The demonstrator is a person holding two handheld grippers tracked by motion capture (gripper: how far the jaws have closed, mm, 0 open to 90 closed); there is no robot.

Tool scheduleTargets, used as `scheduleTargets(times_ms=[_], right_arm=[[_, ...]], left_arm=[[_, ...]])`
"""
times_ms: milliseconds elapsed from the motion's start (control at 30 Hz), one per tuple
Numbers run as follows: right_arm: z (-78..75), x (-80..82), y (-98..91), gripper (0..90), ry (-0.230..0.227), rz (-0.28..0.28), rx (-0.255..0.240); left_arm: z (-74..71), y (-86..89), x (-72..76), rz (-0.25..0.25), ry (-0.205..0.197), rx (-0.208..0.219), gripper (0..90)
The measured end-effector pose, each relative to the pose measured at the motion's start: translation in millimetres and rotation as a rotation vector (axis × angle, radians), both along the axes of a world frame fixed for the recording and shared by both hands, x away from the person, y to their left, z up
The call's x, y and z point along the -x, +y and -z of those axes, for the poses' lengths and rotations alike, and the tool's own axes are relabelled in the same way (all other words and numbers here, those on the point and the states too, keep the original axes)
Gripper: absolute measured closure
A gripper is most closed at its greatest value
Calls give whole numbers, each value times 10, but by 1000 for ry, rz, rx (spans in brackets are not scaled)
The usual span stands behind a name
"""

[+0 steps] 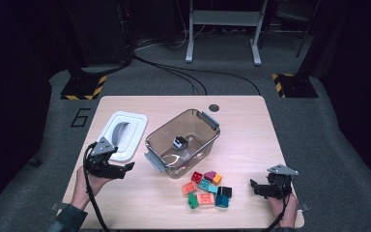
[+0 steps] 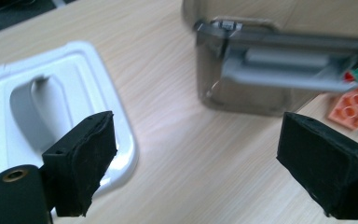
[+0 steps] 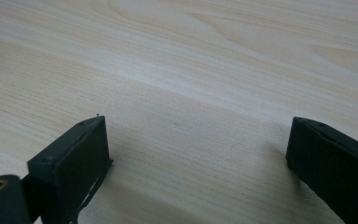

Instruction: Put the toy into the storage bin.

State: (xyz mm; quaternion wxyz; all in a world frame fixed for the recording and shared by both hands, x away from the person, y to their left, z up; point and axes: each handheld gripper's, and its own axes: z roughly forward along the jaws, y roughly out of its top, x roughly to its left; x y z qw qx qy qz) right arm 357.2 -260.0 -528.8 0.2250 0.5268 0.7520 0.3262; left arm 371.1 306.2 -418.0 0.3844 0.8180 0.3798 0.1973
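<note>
While the left gripper [image 1: 125,167] hangs wide and empty beside the white lid [image 1: 121,133], one block [image 1: 179,142] lies in the bin [image 1: 207,120]; right gripper [image 1: 257,186] (wide, empty) likely fetches from the brick pile [image 1: 206,189] next.

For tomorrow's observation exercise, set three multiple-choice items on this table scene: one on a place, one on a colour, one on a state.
1. Where do the toy bricks lie?
A. inside the bin
B. on the table in front of the bin
C. on the lid

2. What colour is the lid?
A. white
B. red
C. black

3. How do the left tongs stand?
A. shut on a brick
B. shut on the lid
C. open, holding nothing

Answers:
1 B: the high view shows them heaped on the table, nearer the person than the clear bin.
2 A: it lies white beside the bin.
3 C: the left gripper view shows the jaws wide apart over bare wood.
</note>
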Motion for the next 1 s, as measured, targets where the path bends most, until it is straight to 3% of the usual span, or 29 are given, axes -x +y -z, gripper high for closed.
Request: scheduleTargets(times_ms=[200,267,600,800,867,1000], right_arm=[[0,1,2,51,0,1,1],[-1,1,2,51,1,1,1],[1,-7,3,32,-2,-1,15],[0,-3,17,29,5,12,10],[-3,-5,19,27,8,14,12],[-10,-14,21,28,17,15,7]], left_arm=[[314,208,29,-87,27,10,101],[448,275,24,-118,53,15,100],[953,467,-10,-202,121,-40,80],[1044,493,-2,-230,131,-22,68],[1095,477,2,-230,112,-37,57],[1116,480,14,-238,98,-19,43]])
